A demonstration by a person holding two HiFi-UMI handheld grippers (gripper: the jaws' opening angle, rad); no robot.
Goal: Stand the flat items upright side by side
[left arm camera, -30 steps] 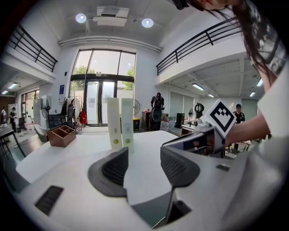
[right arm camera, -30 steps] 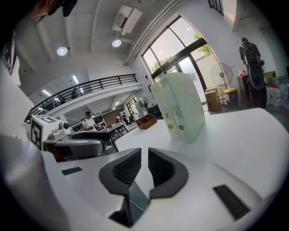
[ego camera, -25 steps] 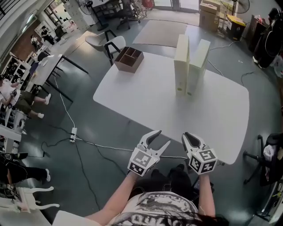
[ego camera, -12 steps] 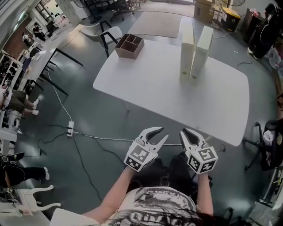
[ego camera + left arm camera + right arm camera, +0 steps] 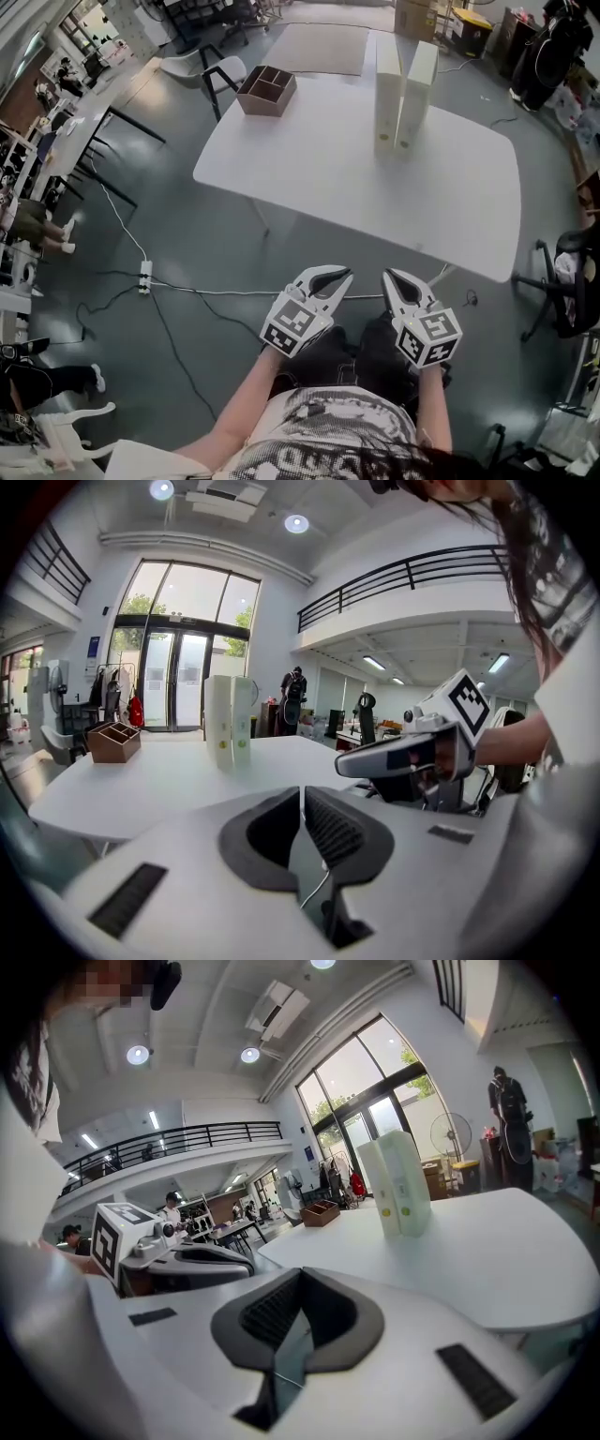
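Left hand-held gripper (image 5: 343,275) and right hand-held gripper (image 5: 390,276) have just closed, empty, at lower centre. 2 flat items (image 5: 386,94) stand upright side by side on the counter (image 5: 309,159) at top. Bumping it could topple them.

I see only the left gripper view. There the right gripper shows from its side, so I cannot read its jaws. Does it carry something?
Observer: No. In the right gripper view, the right gripper has just been closing its jaws. They now meet, with nothing between them.
Operator: My view looks across the table at a low angle. Does any item lie flat on it?
Observer: No. The head view shows the whole table from above. On it are only the two cream files, upright side by side, and the wooden box at its far left corner.
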